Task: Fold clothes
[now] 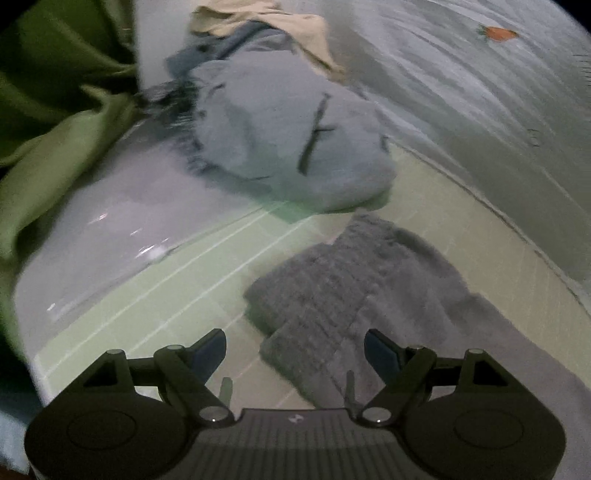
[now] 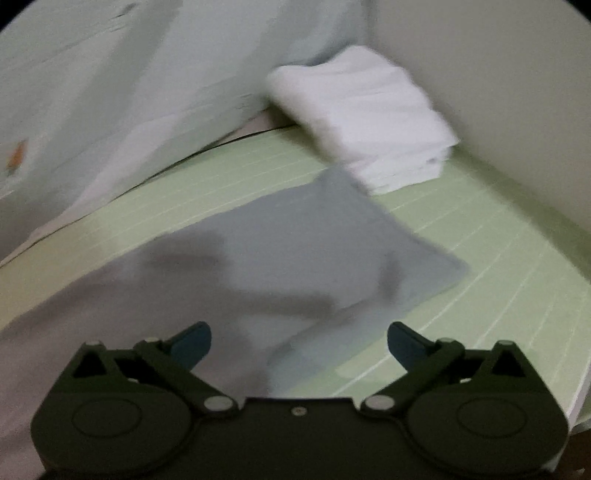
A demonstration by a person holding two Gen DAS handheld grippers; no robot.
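Both the left tongs and right tongs hang released over the grey garment spread limp on the green table, best pinched at its 2 o'clock corner.

I see a pale green mat with thin white lines under me. Behind it hangs a light sheet with a small orange picture on it. A green curtain hangs on my left. A plain wall stands on my right. The light is dim.
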